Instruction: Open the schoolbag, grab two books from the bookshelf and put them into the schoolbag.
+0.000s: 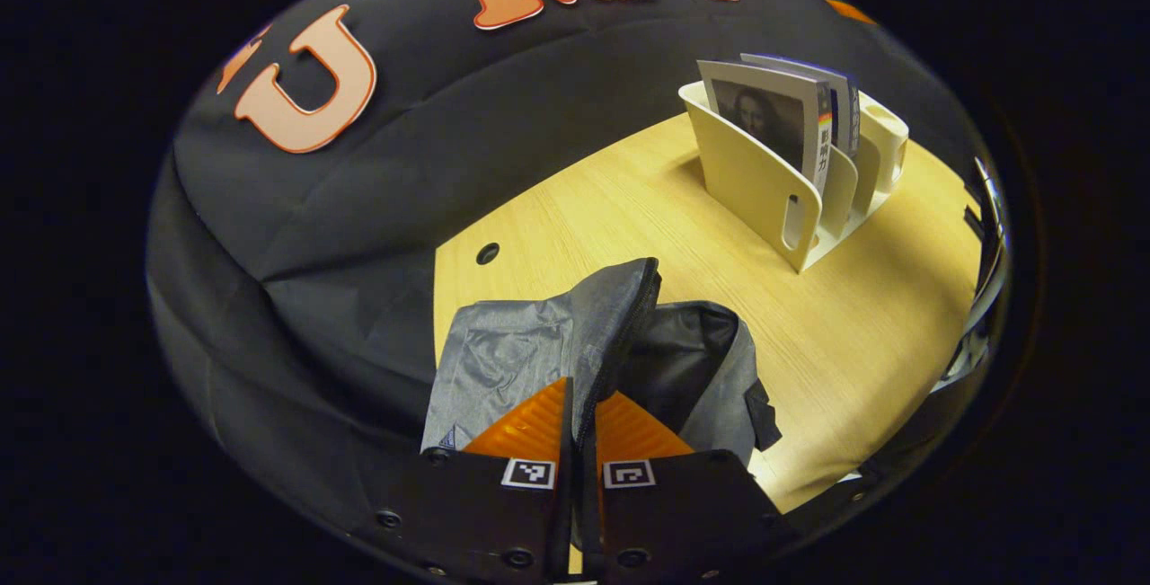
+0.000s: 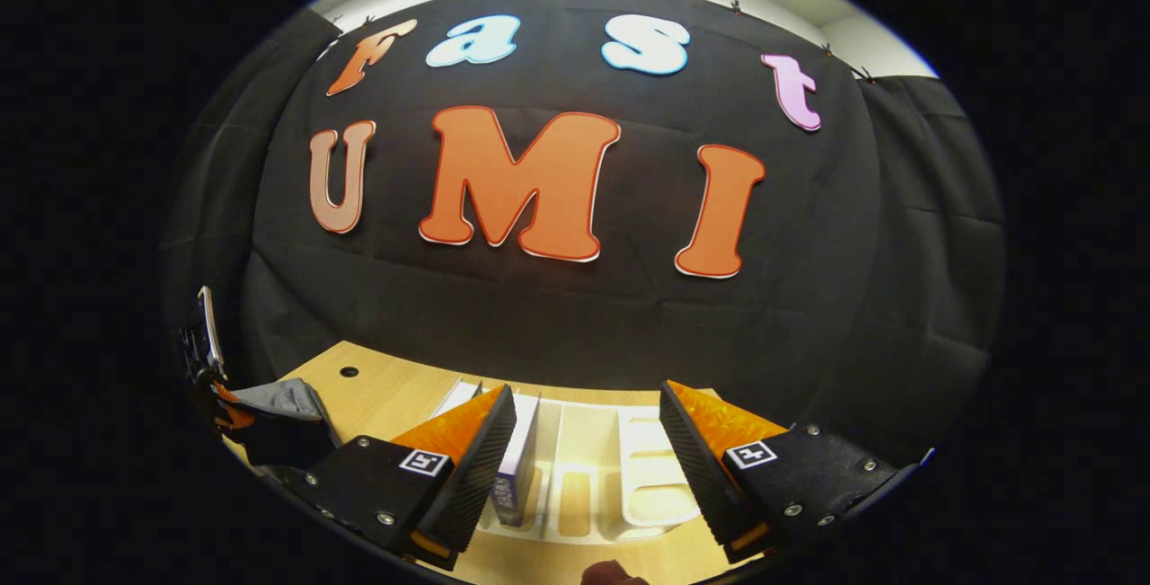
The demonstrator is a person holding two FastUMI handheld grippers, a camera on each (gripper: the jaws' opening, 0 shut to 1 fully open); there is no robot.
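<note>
A grey schoolbag (image 1: 539,342) stands on the wooden table (image 1: 853,324), its top unzipped and gaping. My left gripper (image 1: 584,405) is shut on the bag's zipper edge and holds it up. Behind it to the right a cream bookshelf (image 1: 773,181) holds two upright books (image 1: 782,118). In the right gripper view my right gripper (image 2: 584,414) hovers open just above the bookshelf (image 2: 593,468), with the spine of a book (image 2: 514,468) beside its left finger. The bag (image 2: 278,401) and the other gripper (image 2: 202,342) show far left there.
Black cloth walls close the table at the back and left. A small round hole (image 1: 488,252) sits in the tabletop near the bag. Bare wood lies between bag and bookshelf.
</note>
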